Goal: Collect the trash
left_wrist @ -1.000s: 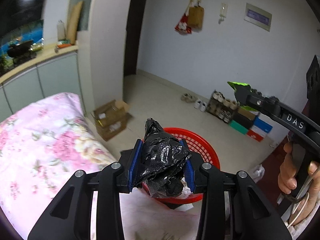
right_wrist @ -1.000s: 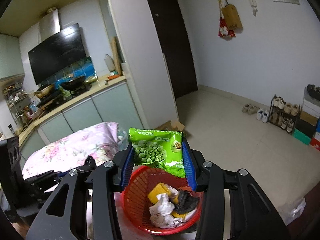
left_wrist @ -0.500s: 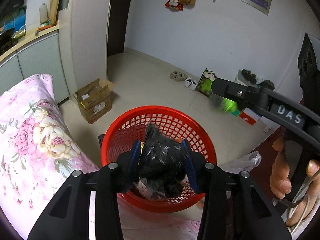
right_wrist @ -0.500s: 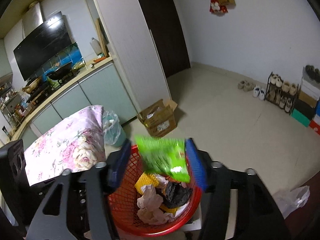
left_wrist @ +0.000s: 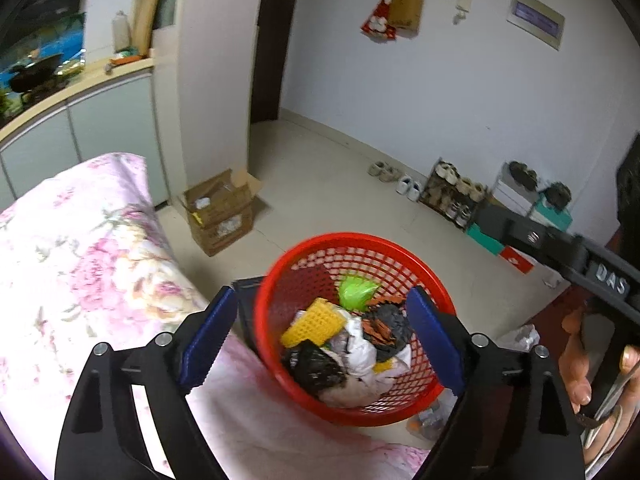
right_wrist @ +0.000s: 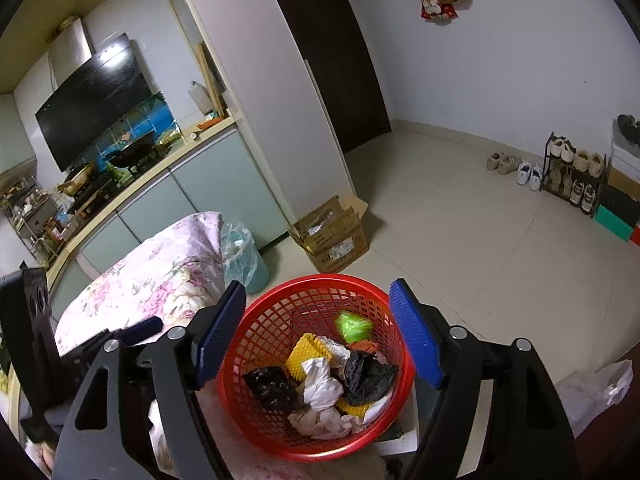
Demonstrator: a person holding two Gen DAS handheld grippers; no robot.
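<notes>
While both of my grippers hang over the red plastic basket (left_wrist: 436, 280), each one stands spread wide with nothing between its ribbed blue pads. My left gripper (left_wrist: 320, 338) frames the basket at the lower centre of its view; my right gripper (right_wrist: 318, 330) does the same in its own.

The basket (right_wrist: 256, 316) is round, with a lattice wall and a smooth rim, and it sits at the edge of a pink floral quilt (left_wrist: 80, 256). All the trash lies inside it: a crumpled black plastic bag (left_wrist: 314, 366) at the lower left of the heap, a second dark wad (right_wrist: 366, 374) to the right, balled white paper (right_wrist: 320, 386) in the middle, and a yellow dimpled foam piece (right_wrist: 306, 356) behind. A bright green packet (right_wrist: 352, 326) shows blurred against the far wall of the basket; I think it is the pea snack bag, but the smear hides its print.

Beyond, an open cardboard box (right_wrist: 334, 236) stands on the pale tiled floor.
</notes>
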